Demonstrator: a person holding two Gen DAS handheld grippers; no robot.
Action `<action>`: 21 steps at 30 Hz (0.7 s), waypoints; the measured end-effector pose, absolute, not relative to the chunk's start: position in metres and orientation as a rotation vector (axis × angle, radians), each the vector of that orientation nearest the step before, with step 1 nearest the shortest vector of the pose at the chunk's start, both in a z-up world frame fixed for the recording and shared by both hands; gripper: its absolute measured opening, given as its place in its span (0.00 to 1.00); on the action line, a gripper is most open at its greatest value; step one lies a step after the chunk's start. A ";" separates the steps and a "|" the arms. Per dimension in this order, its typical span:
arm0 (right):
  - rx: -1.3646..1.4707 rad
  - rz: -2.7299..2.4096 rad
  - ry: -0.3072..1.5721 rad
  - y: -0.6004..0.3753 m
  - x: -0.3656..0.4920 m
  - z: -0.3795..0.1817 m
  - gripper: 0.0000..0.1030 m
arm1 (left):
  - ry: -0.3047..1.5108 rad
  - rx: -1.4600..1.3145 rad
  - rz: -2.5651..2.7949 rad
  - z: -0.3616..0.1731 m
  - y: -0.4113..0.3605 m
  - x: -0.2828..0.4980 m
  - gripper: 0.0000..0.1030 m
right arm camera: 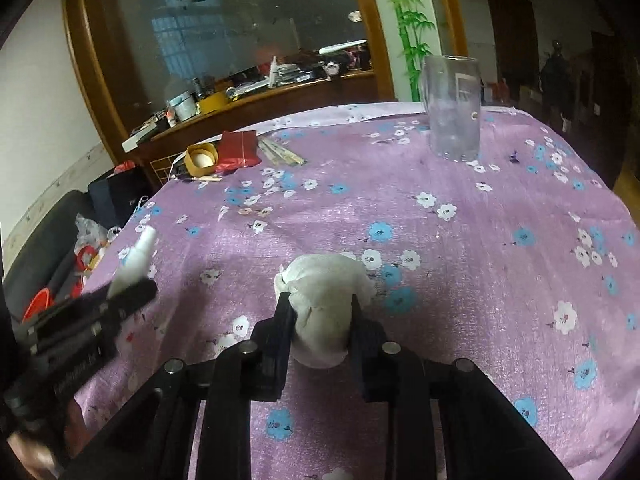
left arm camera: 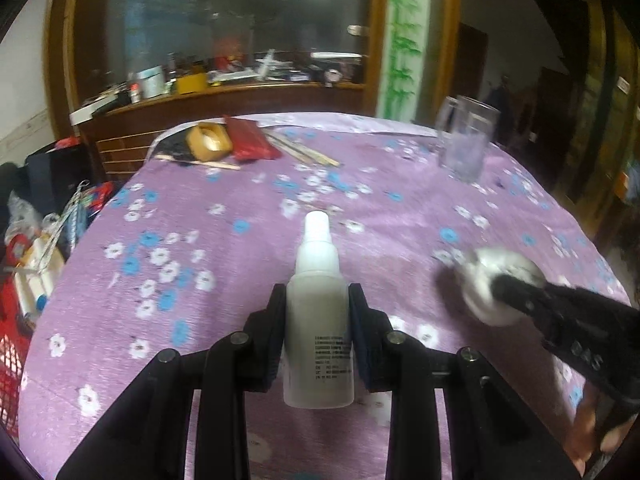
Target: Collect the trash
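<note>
Now: round bench (right arm camera: 460,240) under crinkly purple floral cloth; clear glass tumbler (right arm camera: 454,108) upright at far edge. Left tongs (left arm camera: 318,320) clamp smooth white plastic spray bottle (left arm camera: 318,320); right tongs (right arm camera: 322,320) clenched on crumpled white tissue wad (right arm camera: 324,292), both above cloth.

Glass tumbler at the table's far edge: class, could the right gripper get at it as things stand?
Probably not yet. The right gripper is shut on a crumpled tissue wad, so its jaws are occupied. The cloth between it and the glass tumbler lies bare, so nothing blocks the path.
</note>
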State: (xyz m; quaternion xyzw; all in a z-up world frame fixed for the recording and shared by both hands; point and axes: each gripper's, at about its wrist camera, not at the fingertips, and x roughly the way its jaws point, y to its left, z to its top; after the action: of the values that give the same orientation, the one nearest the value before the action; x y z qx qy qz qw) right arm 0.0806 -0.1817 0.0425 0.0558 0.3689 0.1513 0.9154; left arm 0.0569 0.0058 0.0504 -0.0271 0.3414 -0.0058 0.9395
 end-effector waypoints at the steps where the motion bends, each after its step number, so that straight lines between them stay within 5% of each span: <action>1: 0.111 0.316 0.761 -0.181 0.080 0.042 0.26 | 0.701 -0.069 0.004 0.050 0.011 0.058 0.28; 21: 0.023 0.364 0.725 -0.161 0.068 0.046 0.27 | 0.660 -0.097 0.161 0.054 0.037 0.057 0.28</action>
State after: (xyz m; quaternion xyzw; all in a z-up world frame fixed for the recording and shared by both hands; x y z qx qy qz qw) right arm 0.0678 -0.1606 0.0464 0.0114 0.3528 0.1768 0.9188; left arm 0.0570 0.0374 0.0539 -0.0473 0.3237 0.0790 0.9417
